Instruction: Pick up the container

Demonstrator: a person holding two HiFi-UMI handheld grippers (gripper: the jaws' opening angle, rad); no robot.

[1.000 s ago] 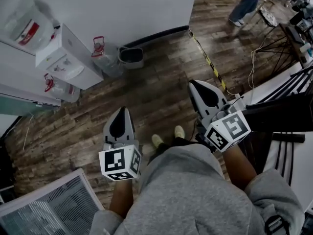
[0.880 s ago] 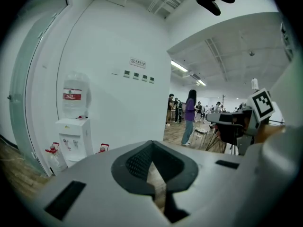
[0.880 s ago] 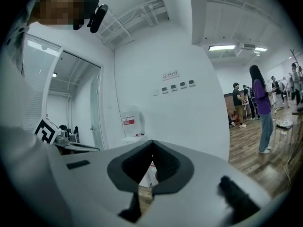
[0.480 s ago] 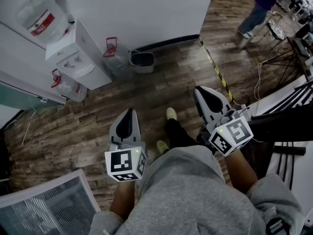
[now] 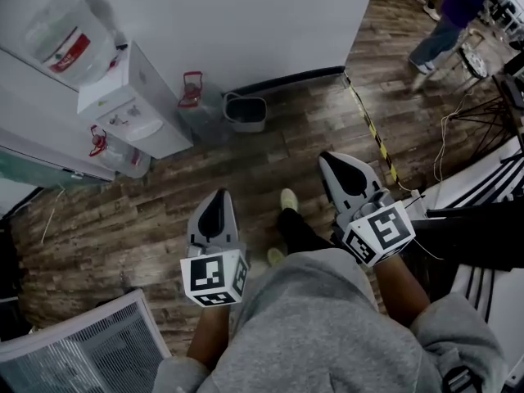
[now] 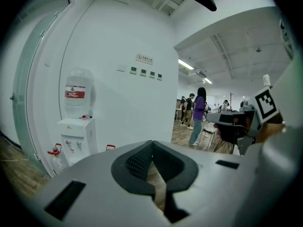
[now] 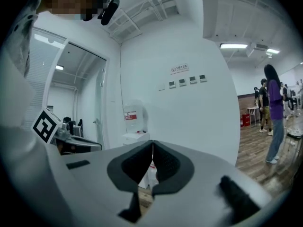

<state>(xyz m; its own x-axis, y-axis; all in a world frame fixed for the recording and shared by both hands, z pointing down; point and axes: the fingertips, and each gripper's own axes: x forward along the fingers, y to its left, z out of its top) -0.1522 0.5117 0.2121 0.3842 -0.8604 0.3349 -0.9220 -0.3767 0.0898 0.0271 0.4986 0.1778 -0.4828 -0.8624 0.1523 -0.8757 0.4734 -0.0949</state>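
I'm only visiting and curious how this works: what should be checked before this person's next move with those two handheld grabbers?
1. Left gripper empty: ok, fingers together on nothing.
2. Right gripper empty: ok, likewise.
3. Fingers opened for a grab: not ok, both shut.
4. Container identified: cannot tell; a small grey bin stands by the wall near the water dispenser.
5. Within reach: not ok; both grippers hang over wooden floor, apart from the bin.

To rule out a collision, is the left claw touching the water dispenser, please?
Apart: head view shows bare floor between left claw and dispenser.
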